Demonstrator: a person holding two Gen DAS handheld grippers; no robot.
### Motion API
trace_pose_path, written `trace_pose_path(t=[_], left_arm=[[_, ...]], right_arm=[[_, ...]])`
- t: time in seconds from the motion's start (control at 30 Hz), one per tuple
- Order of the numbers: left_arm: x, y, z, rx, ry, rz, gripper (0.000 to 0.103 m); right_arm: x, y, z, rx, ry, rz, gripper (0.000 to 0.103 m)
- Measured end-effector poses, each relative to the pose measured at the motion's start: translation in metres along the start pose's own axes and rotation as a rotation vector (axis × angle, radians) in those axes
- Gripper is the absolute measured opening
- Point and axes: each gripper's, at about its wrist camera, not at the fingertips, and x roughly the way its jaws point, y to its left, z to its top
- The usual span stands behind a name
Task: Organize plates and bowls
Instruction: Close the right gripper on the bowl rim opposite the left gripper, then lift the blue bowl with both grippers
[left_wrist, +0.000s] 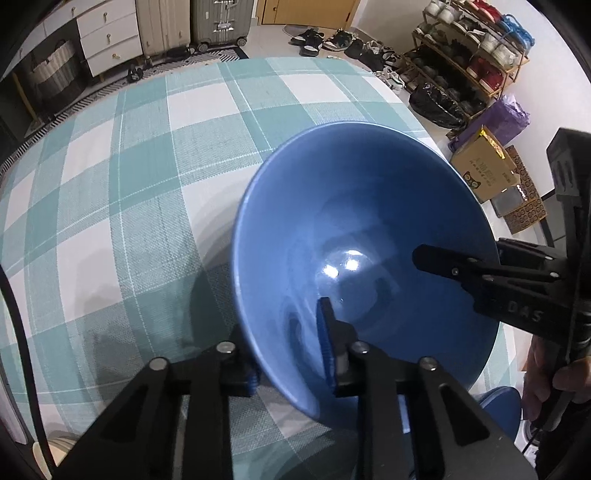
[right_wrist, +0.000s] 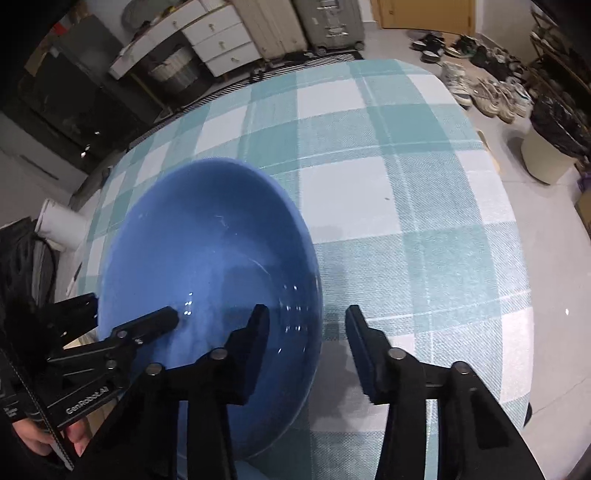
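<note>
On the checked bench (left_wrist: 140, 155) the blue bowl (left_wrist: 369, 229) sits gripped at opposite rims, the left gripper (left_wrist: 291, 354) pinching its near-left wall while the right gripper (right_wrist: 306, 347) straddles its right rim, jaws apparently not yet pressing, so an uneven lift could tip it.

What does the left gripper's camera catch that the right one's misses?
Only the left wrist view shows the shoe rack and cardboard box. Only the right wrist view shows the bin with a black bag. Both show the blue bowl, each gripper straddling its rim, on the checked tablecloth, plus drawers and suitcases.
</note>
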Motion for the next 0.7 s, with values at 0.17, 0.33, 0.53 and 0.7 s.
trace_pose_path(t=[0.17, 0.33, 0.53, 0.7], left_arm=[[0.001, 0.000, -0.001, -0.004, 0.012, -0.008, 0.018], [-0.001, -0.001, -0.002, -0.010, 0.019, -0.010, 0.018], [-0.010, -0.003, 0.001, -0.012, 0.004, -0.007, 0.018], [-0.016, -0.004, 0.006, -0.009, -0.002, 0.011, 0.018]], right_arm=[[0.005, 0.005, -0.001, -0.028, 0.029, 0.017, 0.021], [0.002, 0.004, 0.001, -0.016, 0.012, 0.017, 0.018], [-0.007, 0.004, 0.000, -0.011, -0.002, 0.028, 0.018], [-0.014, 0.007, 0.002, -0.009, -0.023, 0.029, 0.018]])
